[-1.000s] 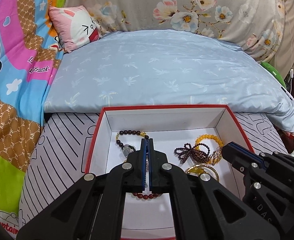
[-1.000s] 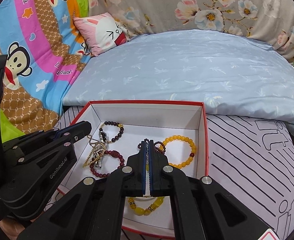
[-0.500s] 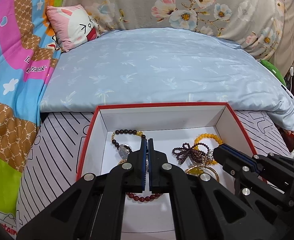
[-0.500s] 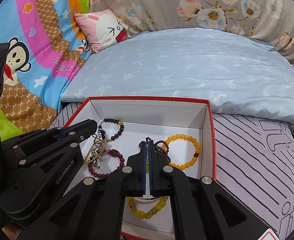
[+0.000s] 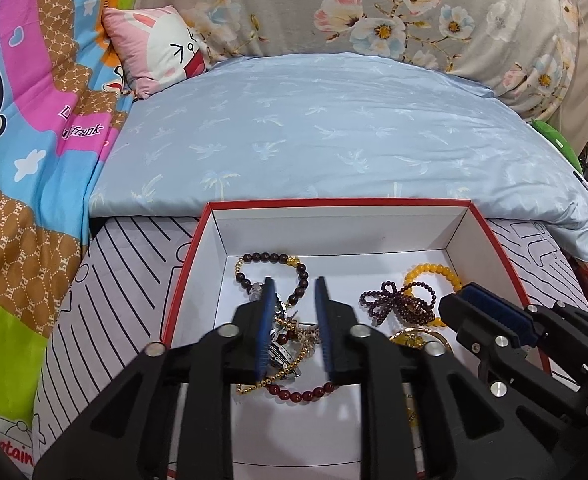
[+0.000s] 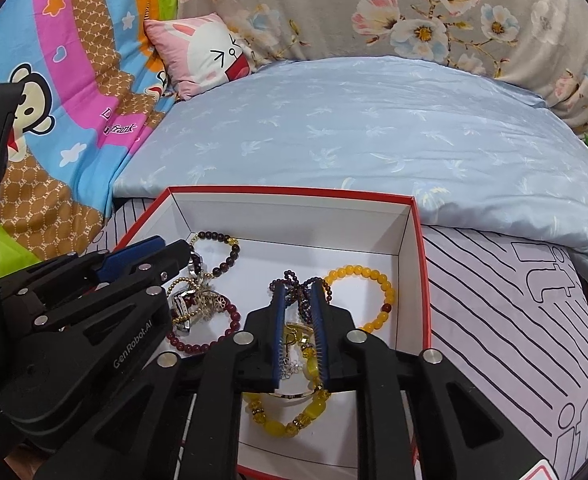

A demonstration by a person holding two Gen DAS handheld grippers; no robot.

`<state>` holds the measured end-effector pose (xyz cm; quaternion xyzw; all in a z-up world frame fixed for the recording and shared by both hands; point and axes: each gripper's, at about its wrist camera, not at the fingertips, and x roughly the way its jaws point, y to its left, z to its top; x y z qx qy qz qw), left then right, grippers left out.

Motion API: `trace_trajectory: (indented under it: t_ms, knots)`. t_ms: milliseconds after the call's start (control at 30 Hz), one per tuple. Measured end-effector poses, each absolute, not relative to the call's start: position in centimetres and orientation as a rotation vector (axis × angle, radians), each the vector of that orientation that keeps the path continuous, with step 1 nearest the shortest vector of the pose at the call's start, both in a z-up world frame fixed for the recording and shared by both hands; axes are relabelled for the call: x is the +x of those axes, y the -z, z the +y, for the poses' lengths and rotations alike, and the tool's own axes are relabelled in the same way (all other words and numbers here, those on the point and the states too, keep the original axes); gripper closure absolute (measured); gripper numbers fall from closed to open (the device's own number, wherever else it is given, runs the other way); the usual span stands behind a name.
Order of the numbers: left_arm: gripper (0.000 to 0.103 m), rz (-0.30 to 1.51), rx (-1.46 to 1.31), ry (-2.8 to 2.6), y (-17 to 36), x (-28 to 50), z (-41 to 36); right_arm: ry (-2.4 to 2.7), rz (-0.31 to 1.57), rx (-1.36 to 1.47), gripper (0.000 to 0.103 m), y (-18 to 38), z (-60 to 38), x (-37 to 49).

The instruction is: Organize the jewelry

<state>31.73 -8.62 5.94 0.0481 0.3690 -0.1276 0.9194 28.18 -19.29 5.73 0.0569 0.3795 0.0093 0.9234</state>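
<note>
Only the right view shows the chunky yellow bracelet [image 6: 290, 416]; both claws, left claw [image 5: 294, 316] and right claw [image 6: 299, 312], are opening, empty.

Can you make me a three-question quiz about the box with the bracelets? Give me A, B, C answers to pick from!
1. Where is the round bracelet of plain yellow beads?
A. In the box, near its right wall
B. On the blue pillow
C. On the striped sheet outside the box

2. What colour is the outside edge of the box?
A. Green
B. Red
C. Black

3. What are the fingers of the left gripper doing?
A. Pinching the pink cushion
B. Pressed flat together
C. Standing apart over the tangle of chains

Answers:
1. A, it lies on the white floor of the box beside the right wall.
2. B, a red rim runs round the white inside.
3. C, a gap shows between the blue pads, which are opening, with the tangle below.
</note>
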Motion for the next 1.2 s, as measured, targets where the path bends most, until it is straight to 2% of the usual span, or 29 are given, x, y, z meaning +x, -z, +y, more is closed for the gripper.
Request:
trace_trajectory:
  t_ms: [100, 167, 400, 467, 533, 633, 833, 967, 1067, 1200]
  knots:
    - [0.073, 0.757, 0.096, 0.263, -5.9, 31.6, -8.6, -0.017, 0.779, 0.118, 0.082, -5.7, -19.3, 28.0]
    - [0.064, 0.757, 0.091, 0.259, -5.9, 31.6, -8.4, -0.013, 0.779, 0.115, 0.081, -5.7, -19.3, 28.1]
    - [0.061, 0.754, 0.104, 0.238, -6.2, 31.1, -8.3, 0.012, 0.78, 0.097, 0.076, -5.9, -19.3, 27.5]
    - [0.051, 0.753, 0.103, 0.222, -6.3, 30.9, -8.1, 0.025, 0.775, 0.093, 0.072, -6.1, -19.3, 27.2]
    - [0.046, 0.748, 0.096, 0.208, -6.5, 30.6, -7.7, 0.035, 0.771, 0.099, 0.066, -6.4, -19.6, 26.8]
    - [0.046, 0.749, 0.084, 0.21, -6.8, 30.2, -7.3, 0.052, 0.759, 0.107, 0.056, -6.8, -19.9, 26.1]
    - [0.044, 0.744, 0.084, 0.207, -7.5, 28.6, -7.1, 0.065, 0.749, 0.112, 0.054, -7.5, -19.9, 24.6]
    - [0.035, 0.744, 0.076, 0.189, -7.9, 27.7, -6.6, 0.075, 0.742, 0.112, 0.05, -8.0, -19.9, 23.6]
    - [0.031, 0.745, 0.065, 0.185, -8.2, 27.0, -6.2, 0.091, 0.732, 0.118, 0.044, -8.3, -20.0, 22.7]
    - [0.027, 0.741, 0.065, 0.175, -8.5, 25.9, -5.8, 0.101, 0.725, 0.137, 0.04, -8.5, -20.2, 21.7]
